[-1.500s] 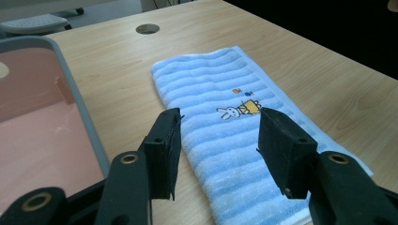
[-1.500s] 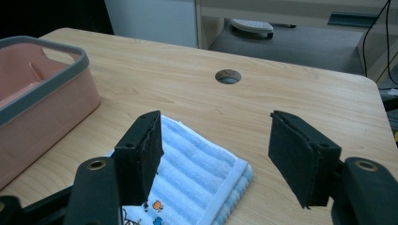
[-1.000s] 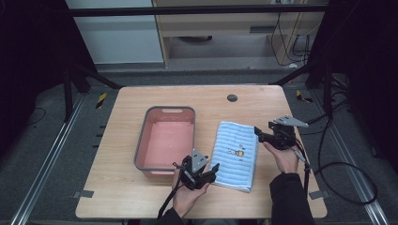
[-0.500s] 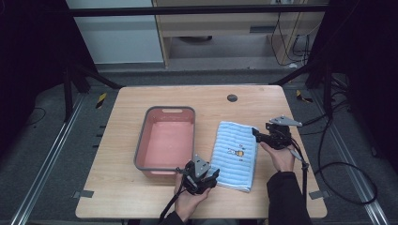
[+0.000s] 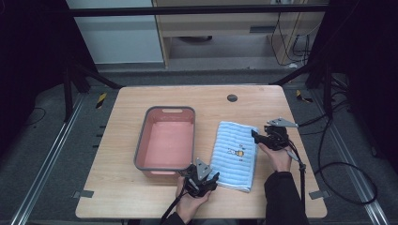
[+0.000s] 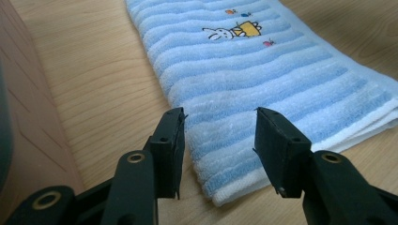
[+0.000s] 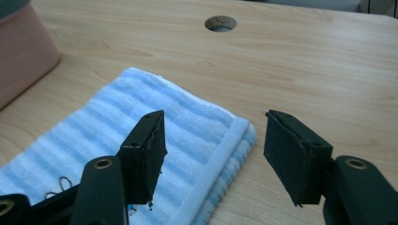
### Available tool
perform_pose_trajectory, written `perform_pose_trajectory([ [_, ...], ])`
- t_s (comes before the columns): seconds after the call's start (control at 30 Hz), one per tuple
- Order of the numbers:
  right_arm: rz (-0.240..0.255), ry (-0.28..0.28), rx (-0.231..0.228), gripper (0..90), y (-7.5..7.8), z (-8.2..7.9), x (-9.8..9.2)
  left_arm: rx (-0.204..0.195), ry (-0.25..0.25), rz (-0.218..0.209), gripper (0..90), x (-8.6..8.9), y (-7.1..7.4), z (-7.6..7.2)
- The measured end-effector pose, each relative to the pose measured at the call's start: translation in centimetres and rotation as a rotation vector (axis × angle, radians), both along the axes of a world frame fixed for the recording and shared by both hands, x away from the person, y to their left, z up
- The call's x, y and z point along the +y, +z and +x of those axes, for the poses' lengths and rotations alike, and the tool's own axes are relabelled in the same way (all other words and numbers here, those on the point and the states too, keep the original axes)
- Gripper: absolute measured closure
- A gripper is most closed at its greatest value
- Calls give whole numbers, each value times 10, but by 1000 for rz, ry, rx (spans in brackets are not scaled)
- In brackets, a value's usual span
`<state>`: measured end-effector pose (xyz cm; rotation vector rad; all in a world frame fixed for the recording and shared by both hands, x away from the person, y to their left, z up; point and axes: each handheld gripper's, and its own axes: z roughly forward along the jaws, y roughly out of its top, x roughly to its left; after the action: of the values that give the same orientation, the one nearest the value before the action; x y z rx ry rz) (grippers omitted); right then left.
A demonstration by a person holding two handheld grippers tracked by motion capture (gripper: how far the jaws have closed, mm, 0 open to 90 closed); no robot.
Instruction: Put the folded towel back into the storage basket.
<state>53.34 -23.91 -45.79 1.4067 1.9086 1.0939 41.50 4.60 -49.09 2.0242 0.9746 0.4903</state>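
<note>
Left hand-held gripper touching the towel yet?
Cannot tell. In the left gripper view the left hand-held gripper has its open jaws on either side of the towel corner, but no contact or gap shows plainly.

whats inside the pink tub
The pink tub looks empty: the high view shows only its bare pink floor. The strip just inside its near wall is hidden by the rim. The blue towel lies outside it, to its right.

A light-blue striped towel (image 5: 234, 154) lies folded flat on the bench (image 5: 141, 201), at about 3 o'clock from its centre. Its long side runs from 12 to 6 o'clock, slightly slanted. A small embroidered rabbit (image 6: 233, 31) sits near its middle; white edging trims its layered corners.
</note>
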Motion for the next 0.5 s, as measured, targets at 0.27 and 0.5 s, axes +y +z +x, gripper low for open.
perform_pose_trajectory([
  [0.27, -23, -8, 36, 393, -13, 7, 0, 9, 24, 1, 533, 1, -5, 2],
  [0.5, -34, -4, 74, 404, -24, 12, 3, 26, 39, 0, 547, 3, -10, 4],
])
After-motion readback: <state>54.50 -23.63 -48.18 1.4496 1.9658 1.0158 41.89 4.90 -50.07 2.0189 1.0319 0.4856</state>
